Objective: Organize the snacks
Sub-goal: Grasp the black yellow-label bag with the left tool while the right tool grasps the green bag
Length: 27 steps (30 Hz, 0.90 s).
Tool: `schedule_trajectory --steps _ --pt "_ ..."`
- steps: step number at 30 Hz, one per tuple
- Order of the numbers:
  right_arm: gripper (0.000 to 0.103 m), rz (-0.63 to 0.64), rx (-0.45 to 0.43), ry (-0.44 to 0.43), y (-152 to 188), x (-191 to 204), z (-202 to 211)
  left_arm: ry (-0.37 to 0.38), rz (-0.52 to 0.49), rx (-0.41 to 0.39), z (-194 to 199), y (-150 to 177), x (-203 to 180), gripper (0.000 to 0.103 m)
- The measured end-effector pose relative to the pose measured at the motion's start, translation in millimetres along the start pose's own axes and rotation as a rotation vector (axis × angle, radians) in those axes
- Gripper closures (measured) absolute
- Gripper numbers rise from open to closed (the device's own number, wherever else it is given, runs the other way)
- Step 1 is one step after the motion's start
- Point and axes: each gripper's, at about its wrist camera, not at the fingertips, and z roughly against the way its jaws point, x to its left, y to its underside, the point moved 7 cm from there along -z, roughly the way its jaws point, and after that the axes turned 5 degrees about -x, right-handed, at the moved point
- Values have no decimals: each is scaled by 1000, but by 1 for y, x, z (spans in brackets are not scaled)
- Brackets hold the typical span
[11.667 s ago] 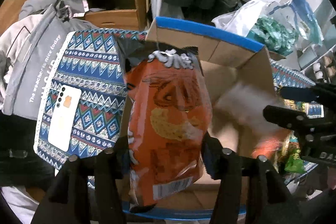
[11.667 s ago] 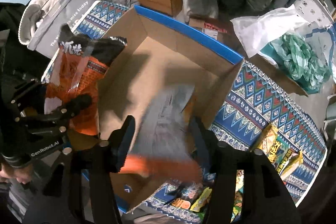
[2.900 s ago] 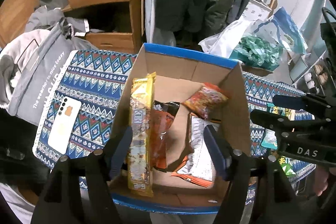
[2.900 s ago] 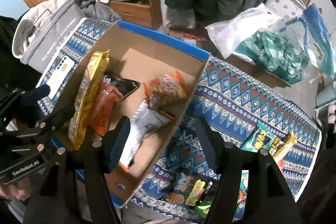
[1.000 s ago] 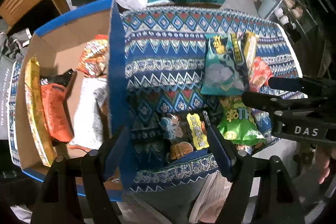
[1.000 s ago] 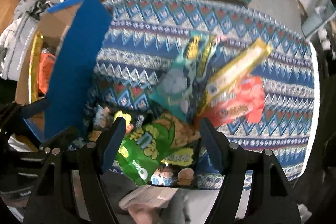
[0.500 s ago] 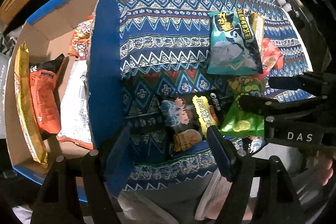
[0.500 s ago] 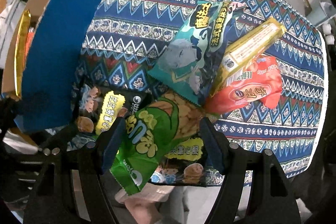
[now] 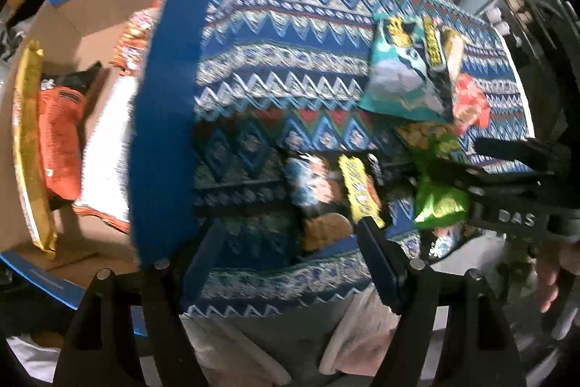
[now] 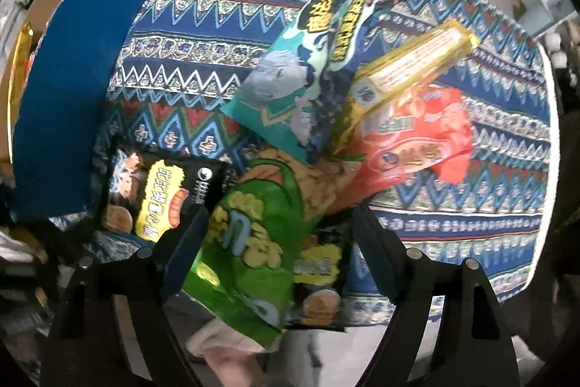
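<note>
Right gripper (image 10: pixel 279 242) straddles the green bag (image 10: pixel 250 242) at the tablecloth's (image 10: pixel 217 24) near edge, jaws opening, pads seemingly off it. Left gripper (image 9: pixel 290 249) gapes empty over the black packet (image 9: pixel 326 191) beside the box (image 9: pixel 166 97).

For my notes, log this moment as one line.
step: reach for next snacks | left hand-held gripper: open above black snack bag | right hand-held gripper: opening around green snack bag | box: partly filled

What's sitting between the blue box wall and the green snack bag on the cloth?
A black snack packet with a yellow label lies between the blue box wall and the green snack bag, on the patterned cloth; clearest in the right wrist view.
</note>
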Motion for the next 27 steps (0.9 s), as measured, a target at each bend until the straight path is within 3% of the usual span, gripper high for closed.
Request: schedule_trajectory --steps 6,7,9,11,15,27 --pt "24 32 43 19 -1 12 -25 -18 -5 6 -8 -1 -10 22" --pt "27 40 38 25 -2 12 -26 -10 -3 5 -8 -1 -12 22" --pt "46 54 31 28 -3 13 -27 21 7 24 -9 0 -16 22" --pt "53 59 24 19 -4 12 -27 33 21 35 -13 0 -19 22" --pt "54 39 5 -16 -11 -5 -17 27 29 65 -25 -1 -27 22" --pt "54 28 -56 7 1 -60 11 -19 28 112 -58 -3 -54 22"
